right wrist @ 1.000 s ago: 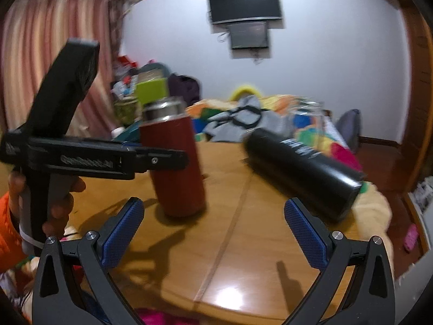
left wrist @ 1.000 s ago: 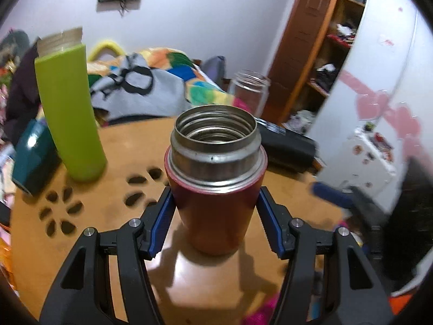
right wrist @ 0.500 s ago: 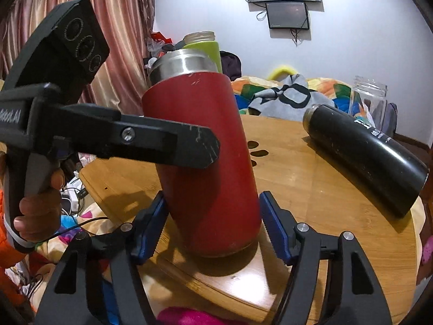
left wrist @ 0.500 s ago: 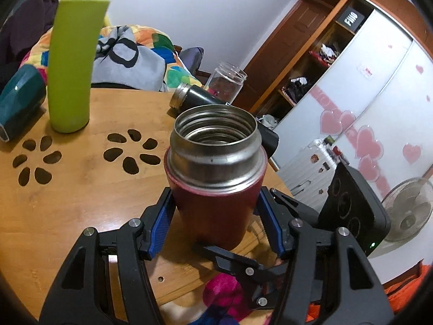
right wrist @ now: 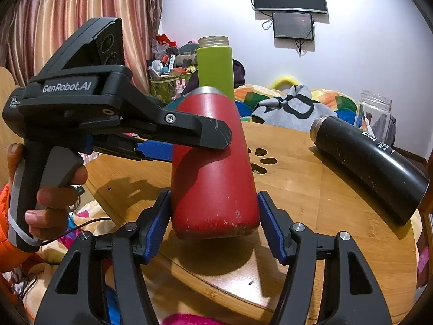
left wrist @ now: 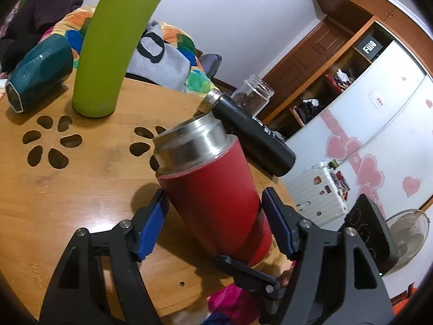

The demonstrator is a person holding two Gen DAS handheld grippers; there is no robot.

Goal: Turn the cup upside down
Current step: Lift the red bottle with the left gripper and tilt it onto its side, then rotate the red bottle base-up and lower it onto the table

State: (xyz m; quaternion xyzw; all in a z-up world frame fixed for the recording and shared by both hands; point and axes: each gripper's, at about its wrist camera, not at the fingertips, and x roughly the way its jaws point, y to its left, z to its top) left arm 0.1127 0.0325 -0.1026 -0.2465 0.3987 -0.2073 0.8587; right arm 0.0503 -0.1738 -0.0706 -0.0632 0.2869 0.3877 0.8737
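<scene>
The red cup (left wrist: 216, 197) with a steel rim is lifted off the wooden table (left wrist: 54, 203) and tilted, mouth toward the far left. My left gripper (left wrist: 213, 227) has its blue pads beside the cup's sides with small gaps showing. My right gripper (right wrist: 213, 224) is shut on the red cup (right wrist: 213, 168) near its base, pads pressed on both sides. The left gripper's body (right wrist: 81, 113) shows in the right wrist view, its finger lying across the cup.
A tall green bottle (left wrist: 113, 43) stands at the back left. A teal cup (left wrist: 38, 73) lies on its side. A black flask (left wrist: 251, 138) lies at the right, a glass jar (left wrist: 251, 97) behind it. The table has flower-shaped cutouts (left wrist: 48, 143).
The right gripper has closed on the cup's base. The cup has left the table and tilted over, mouth away from the left camera. The left gripper's pads have eased off its sides.
</scene>
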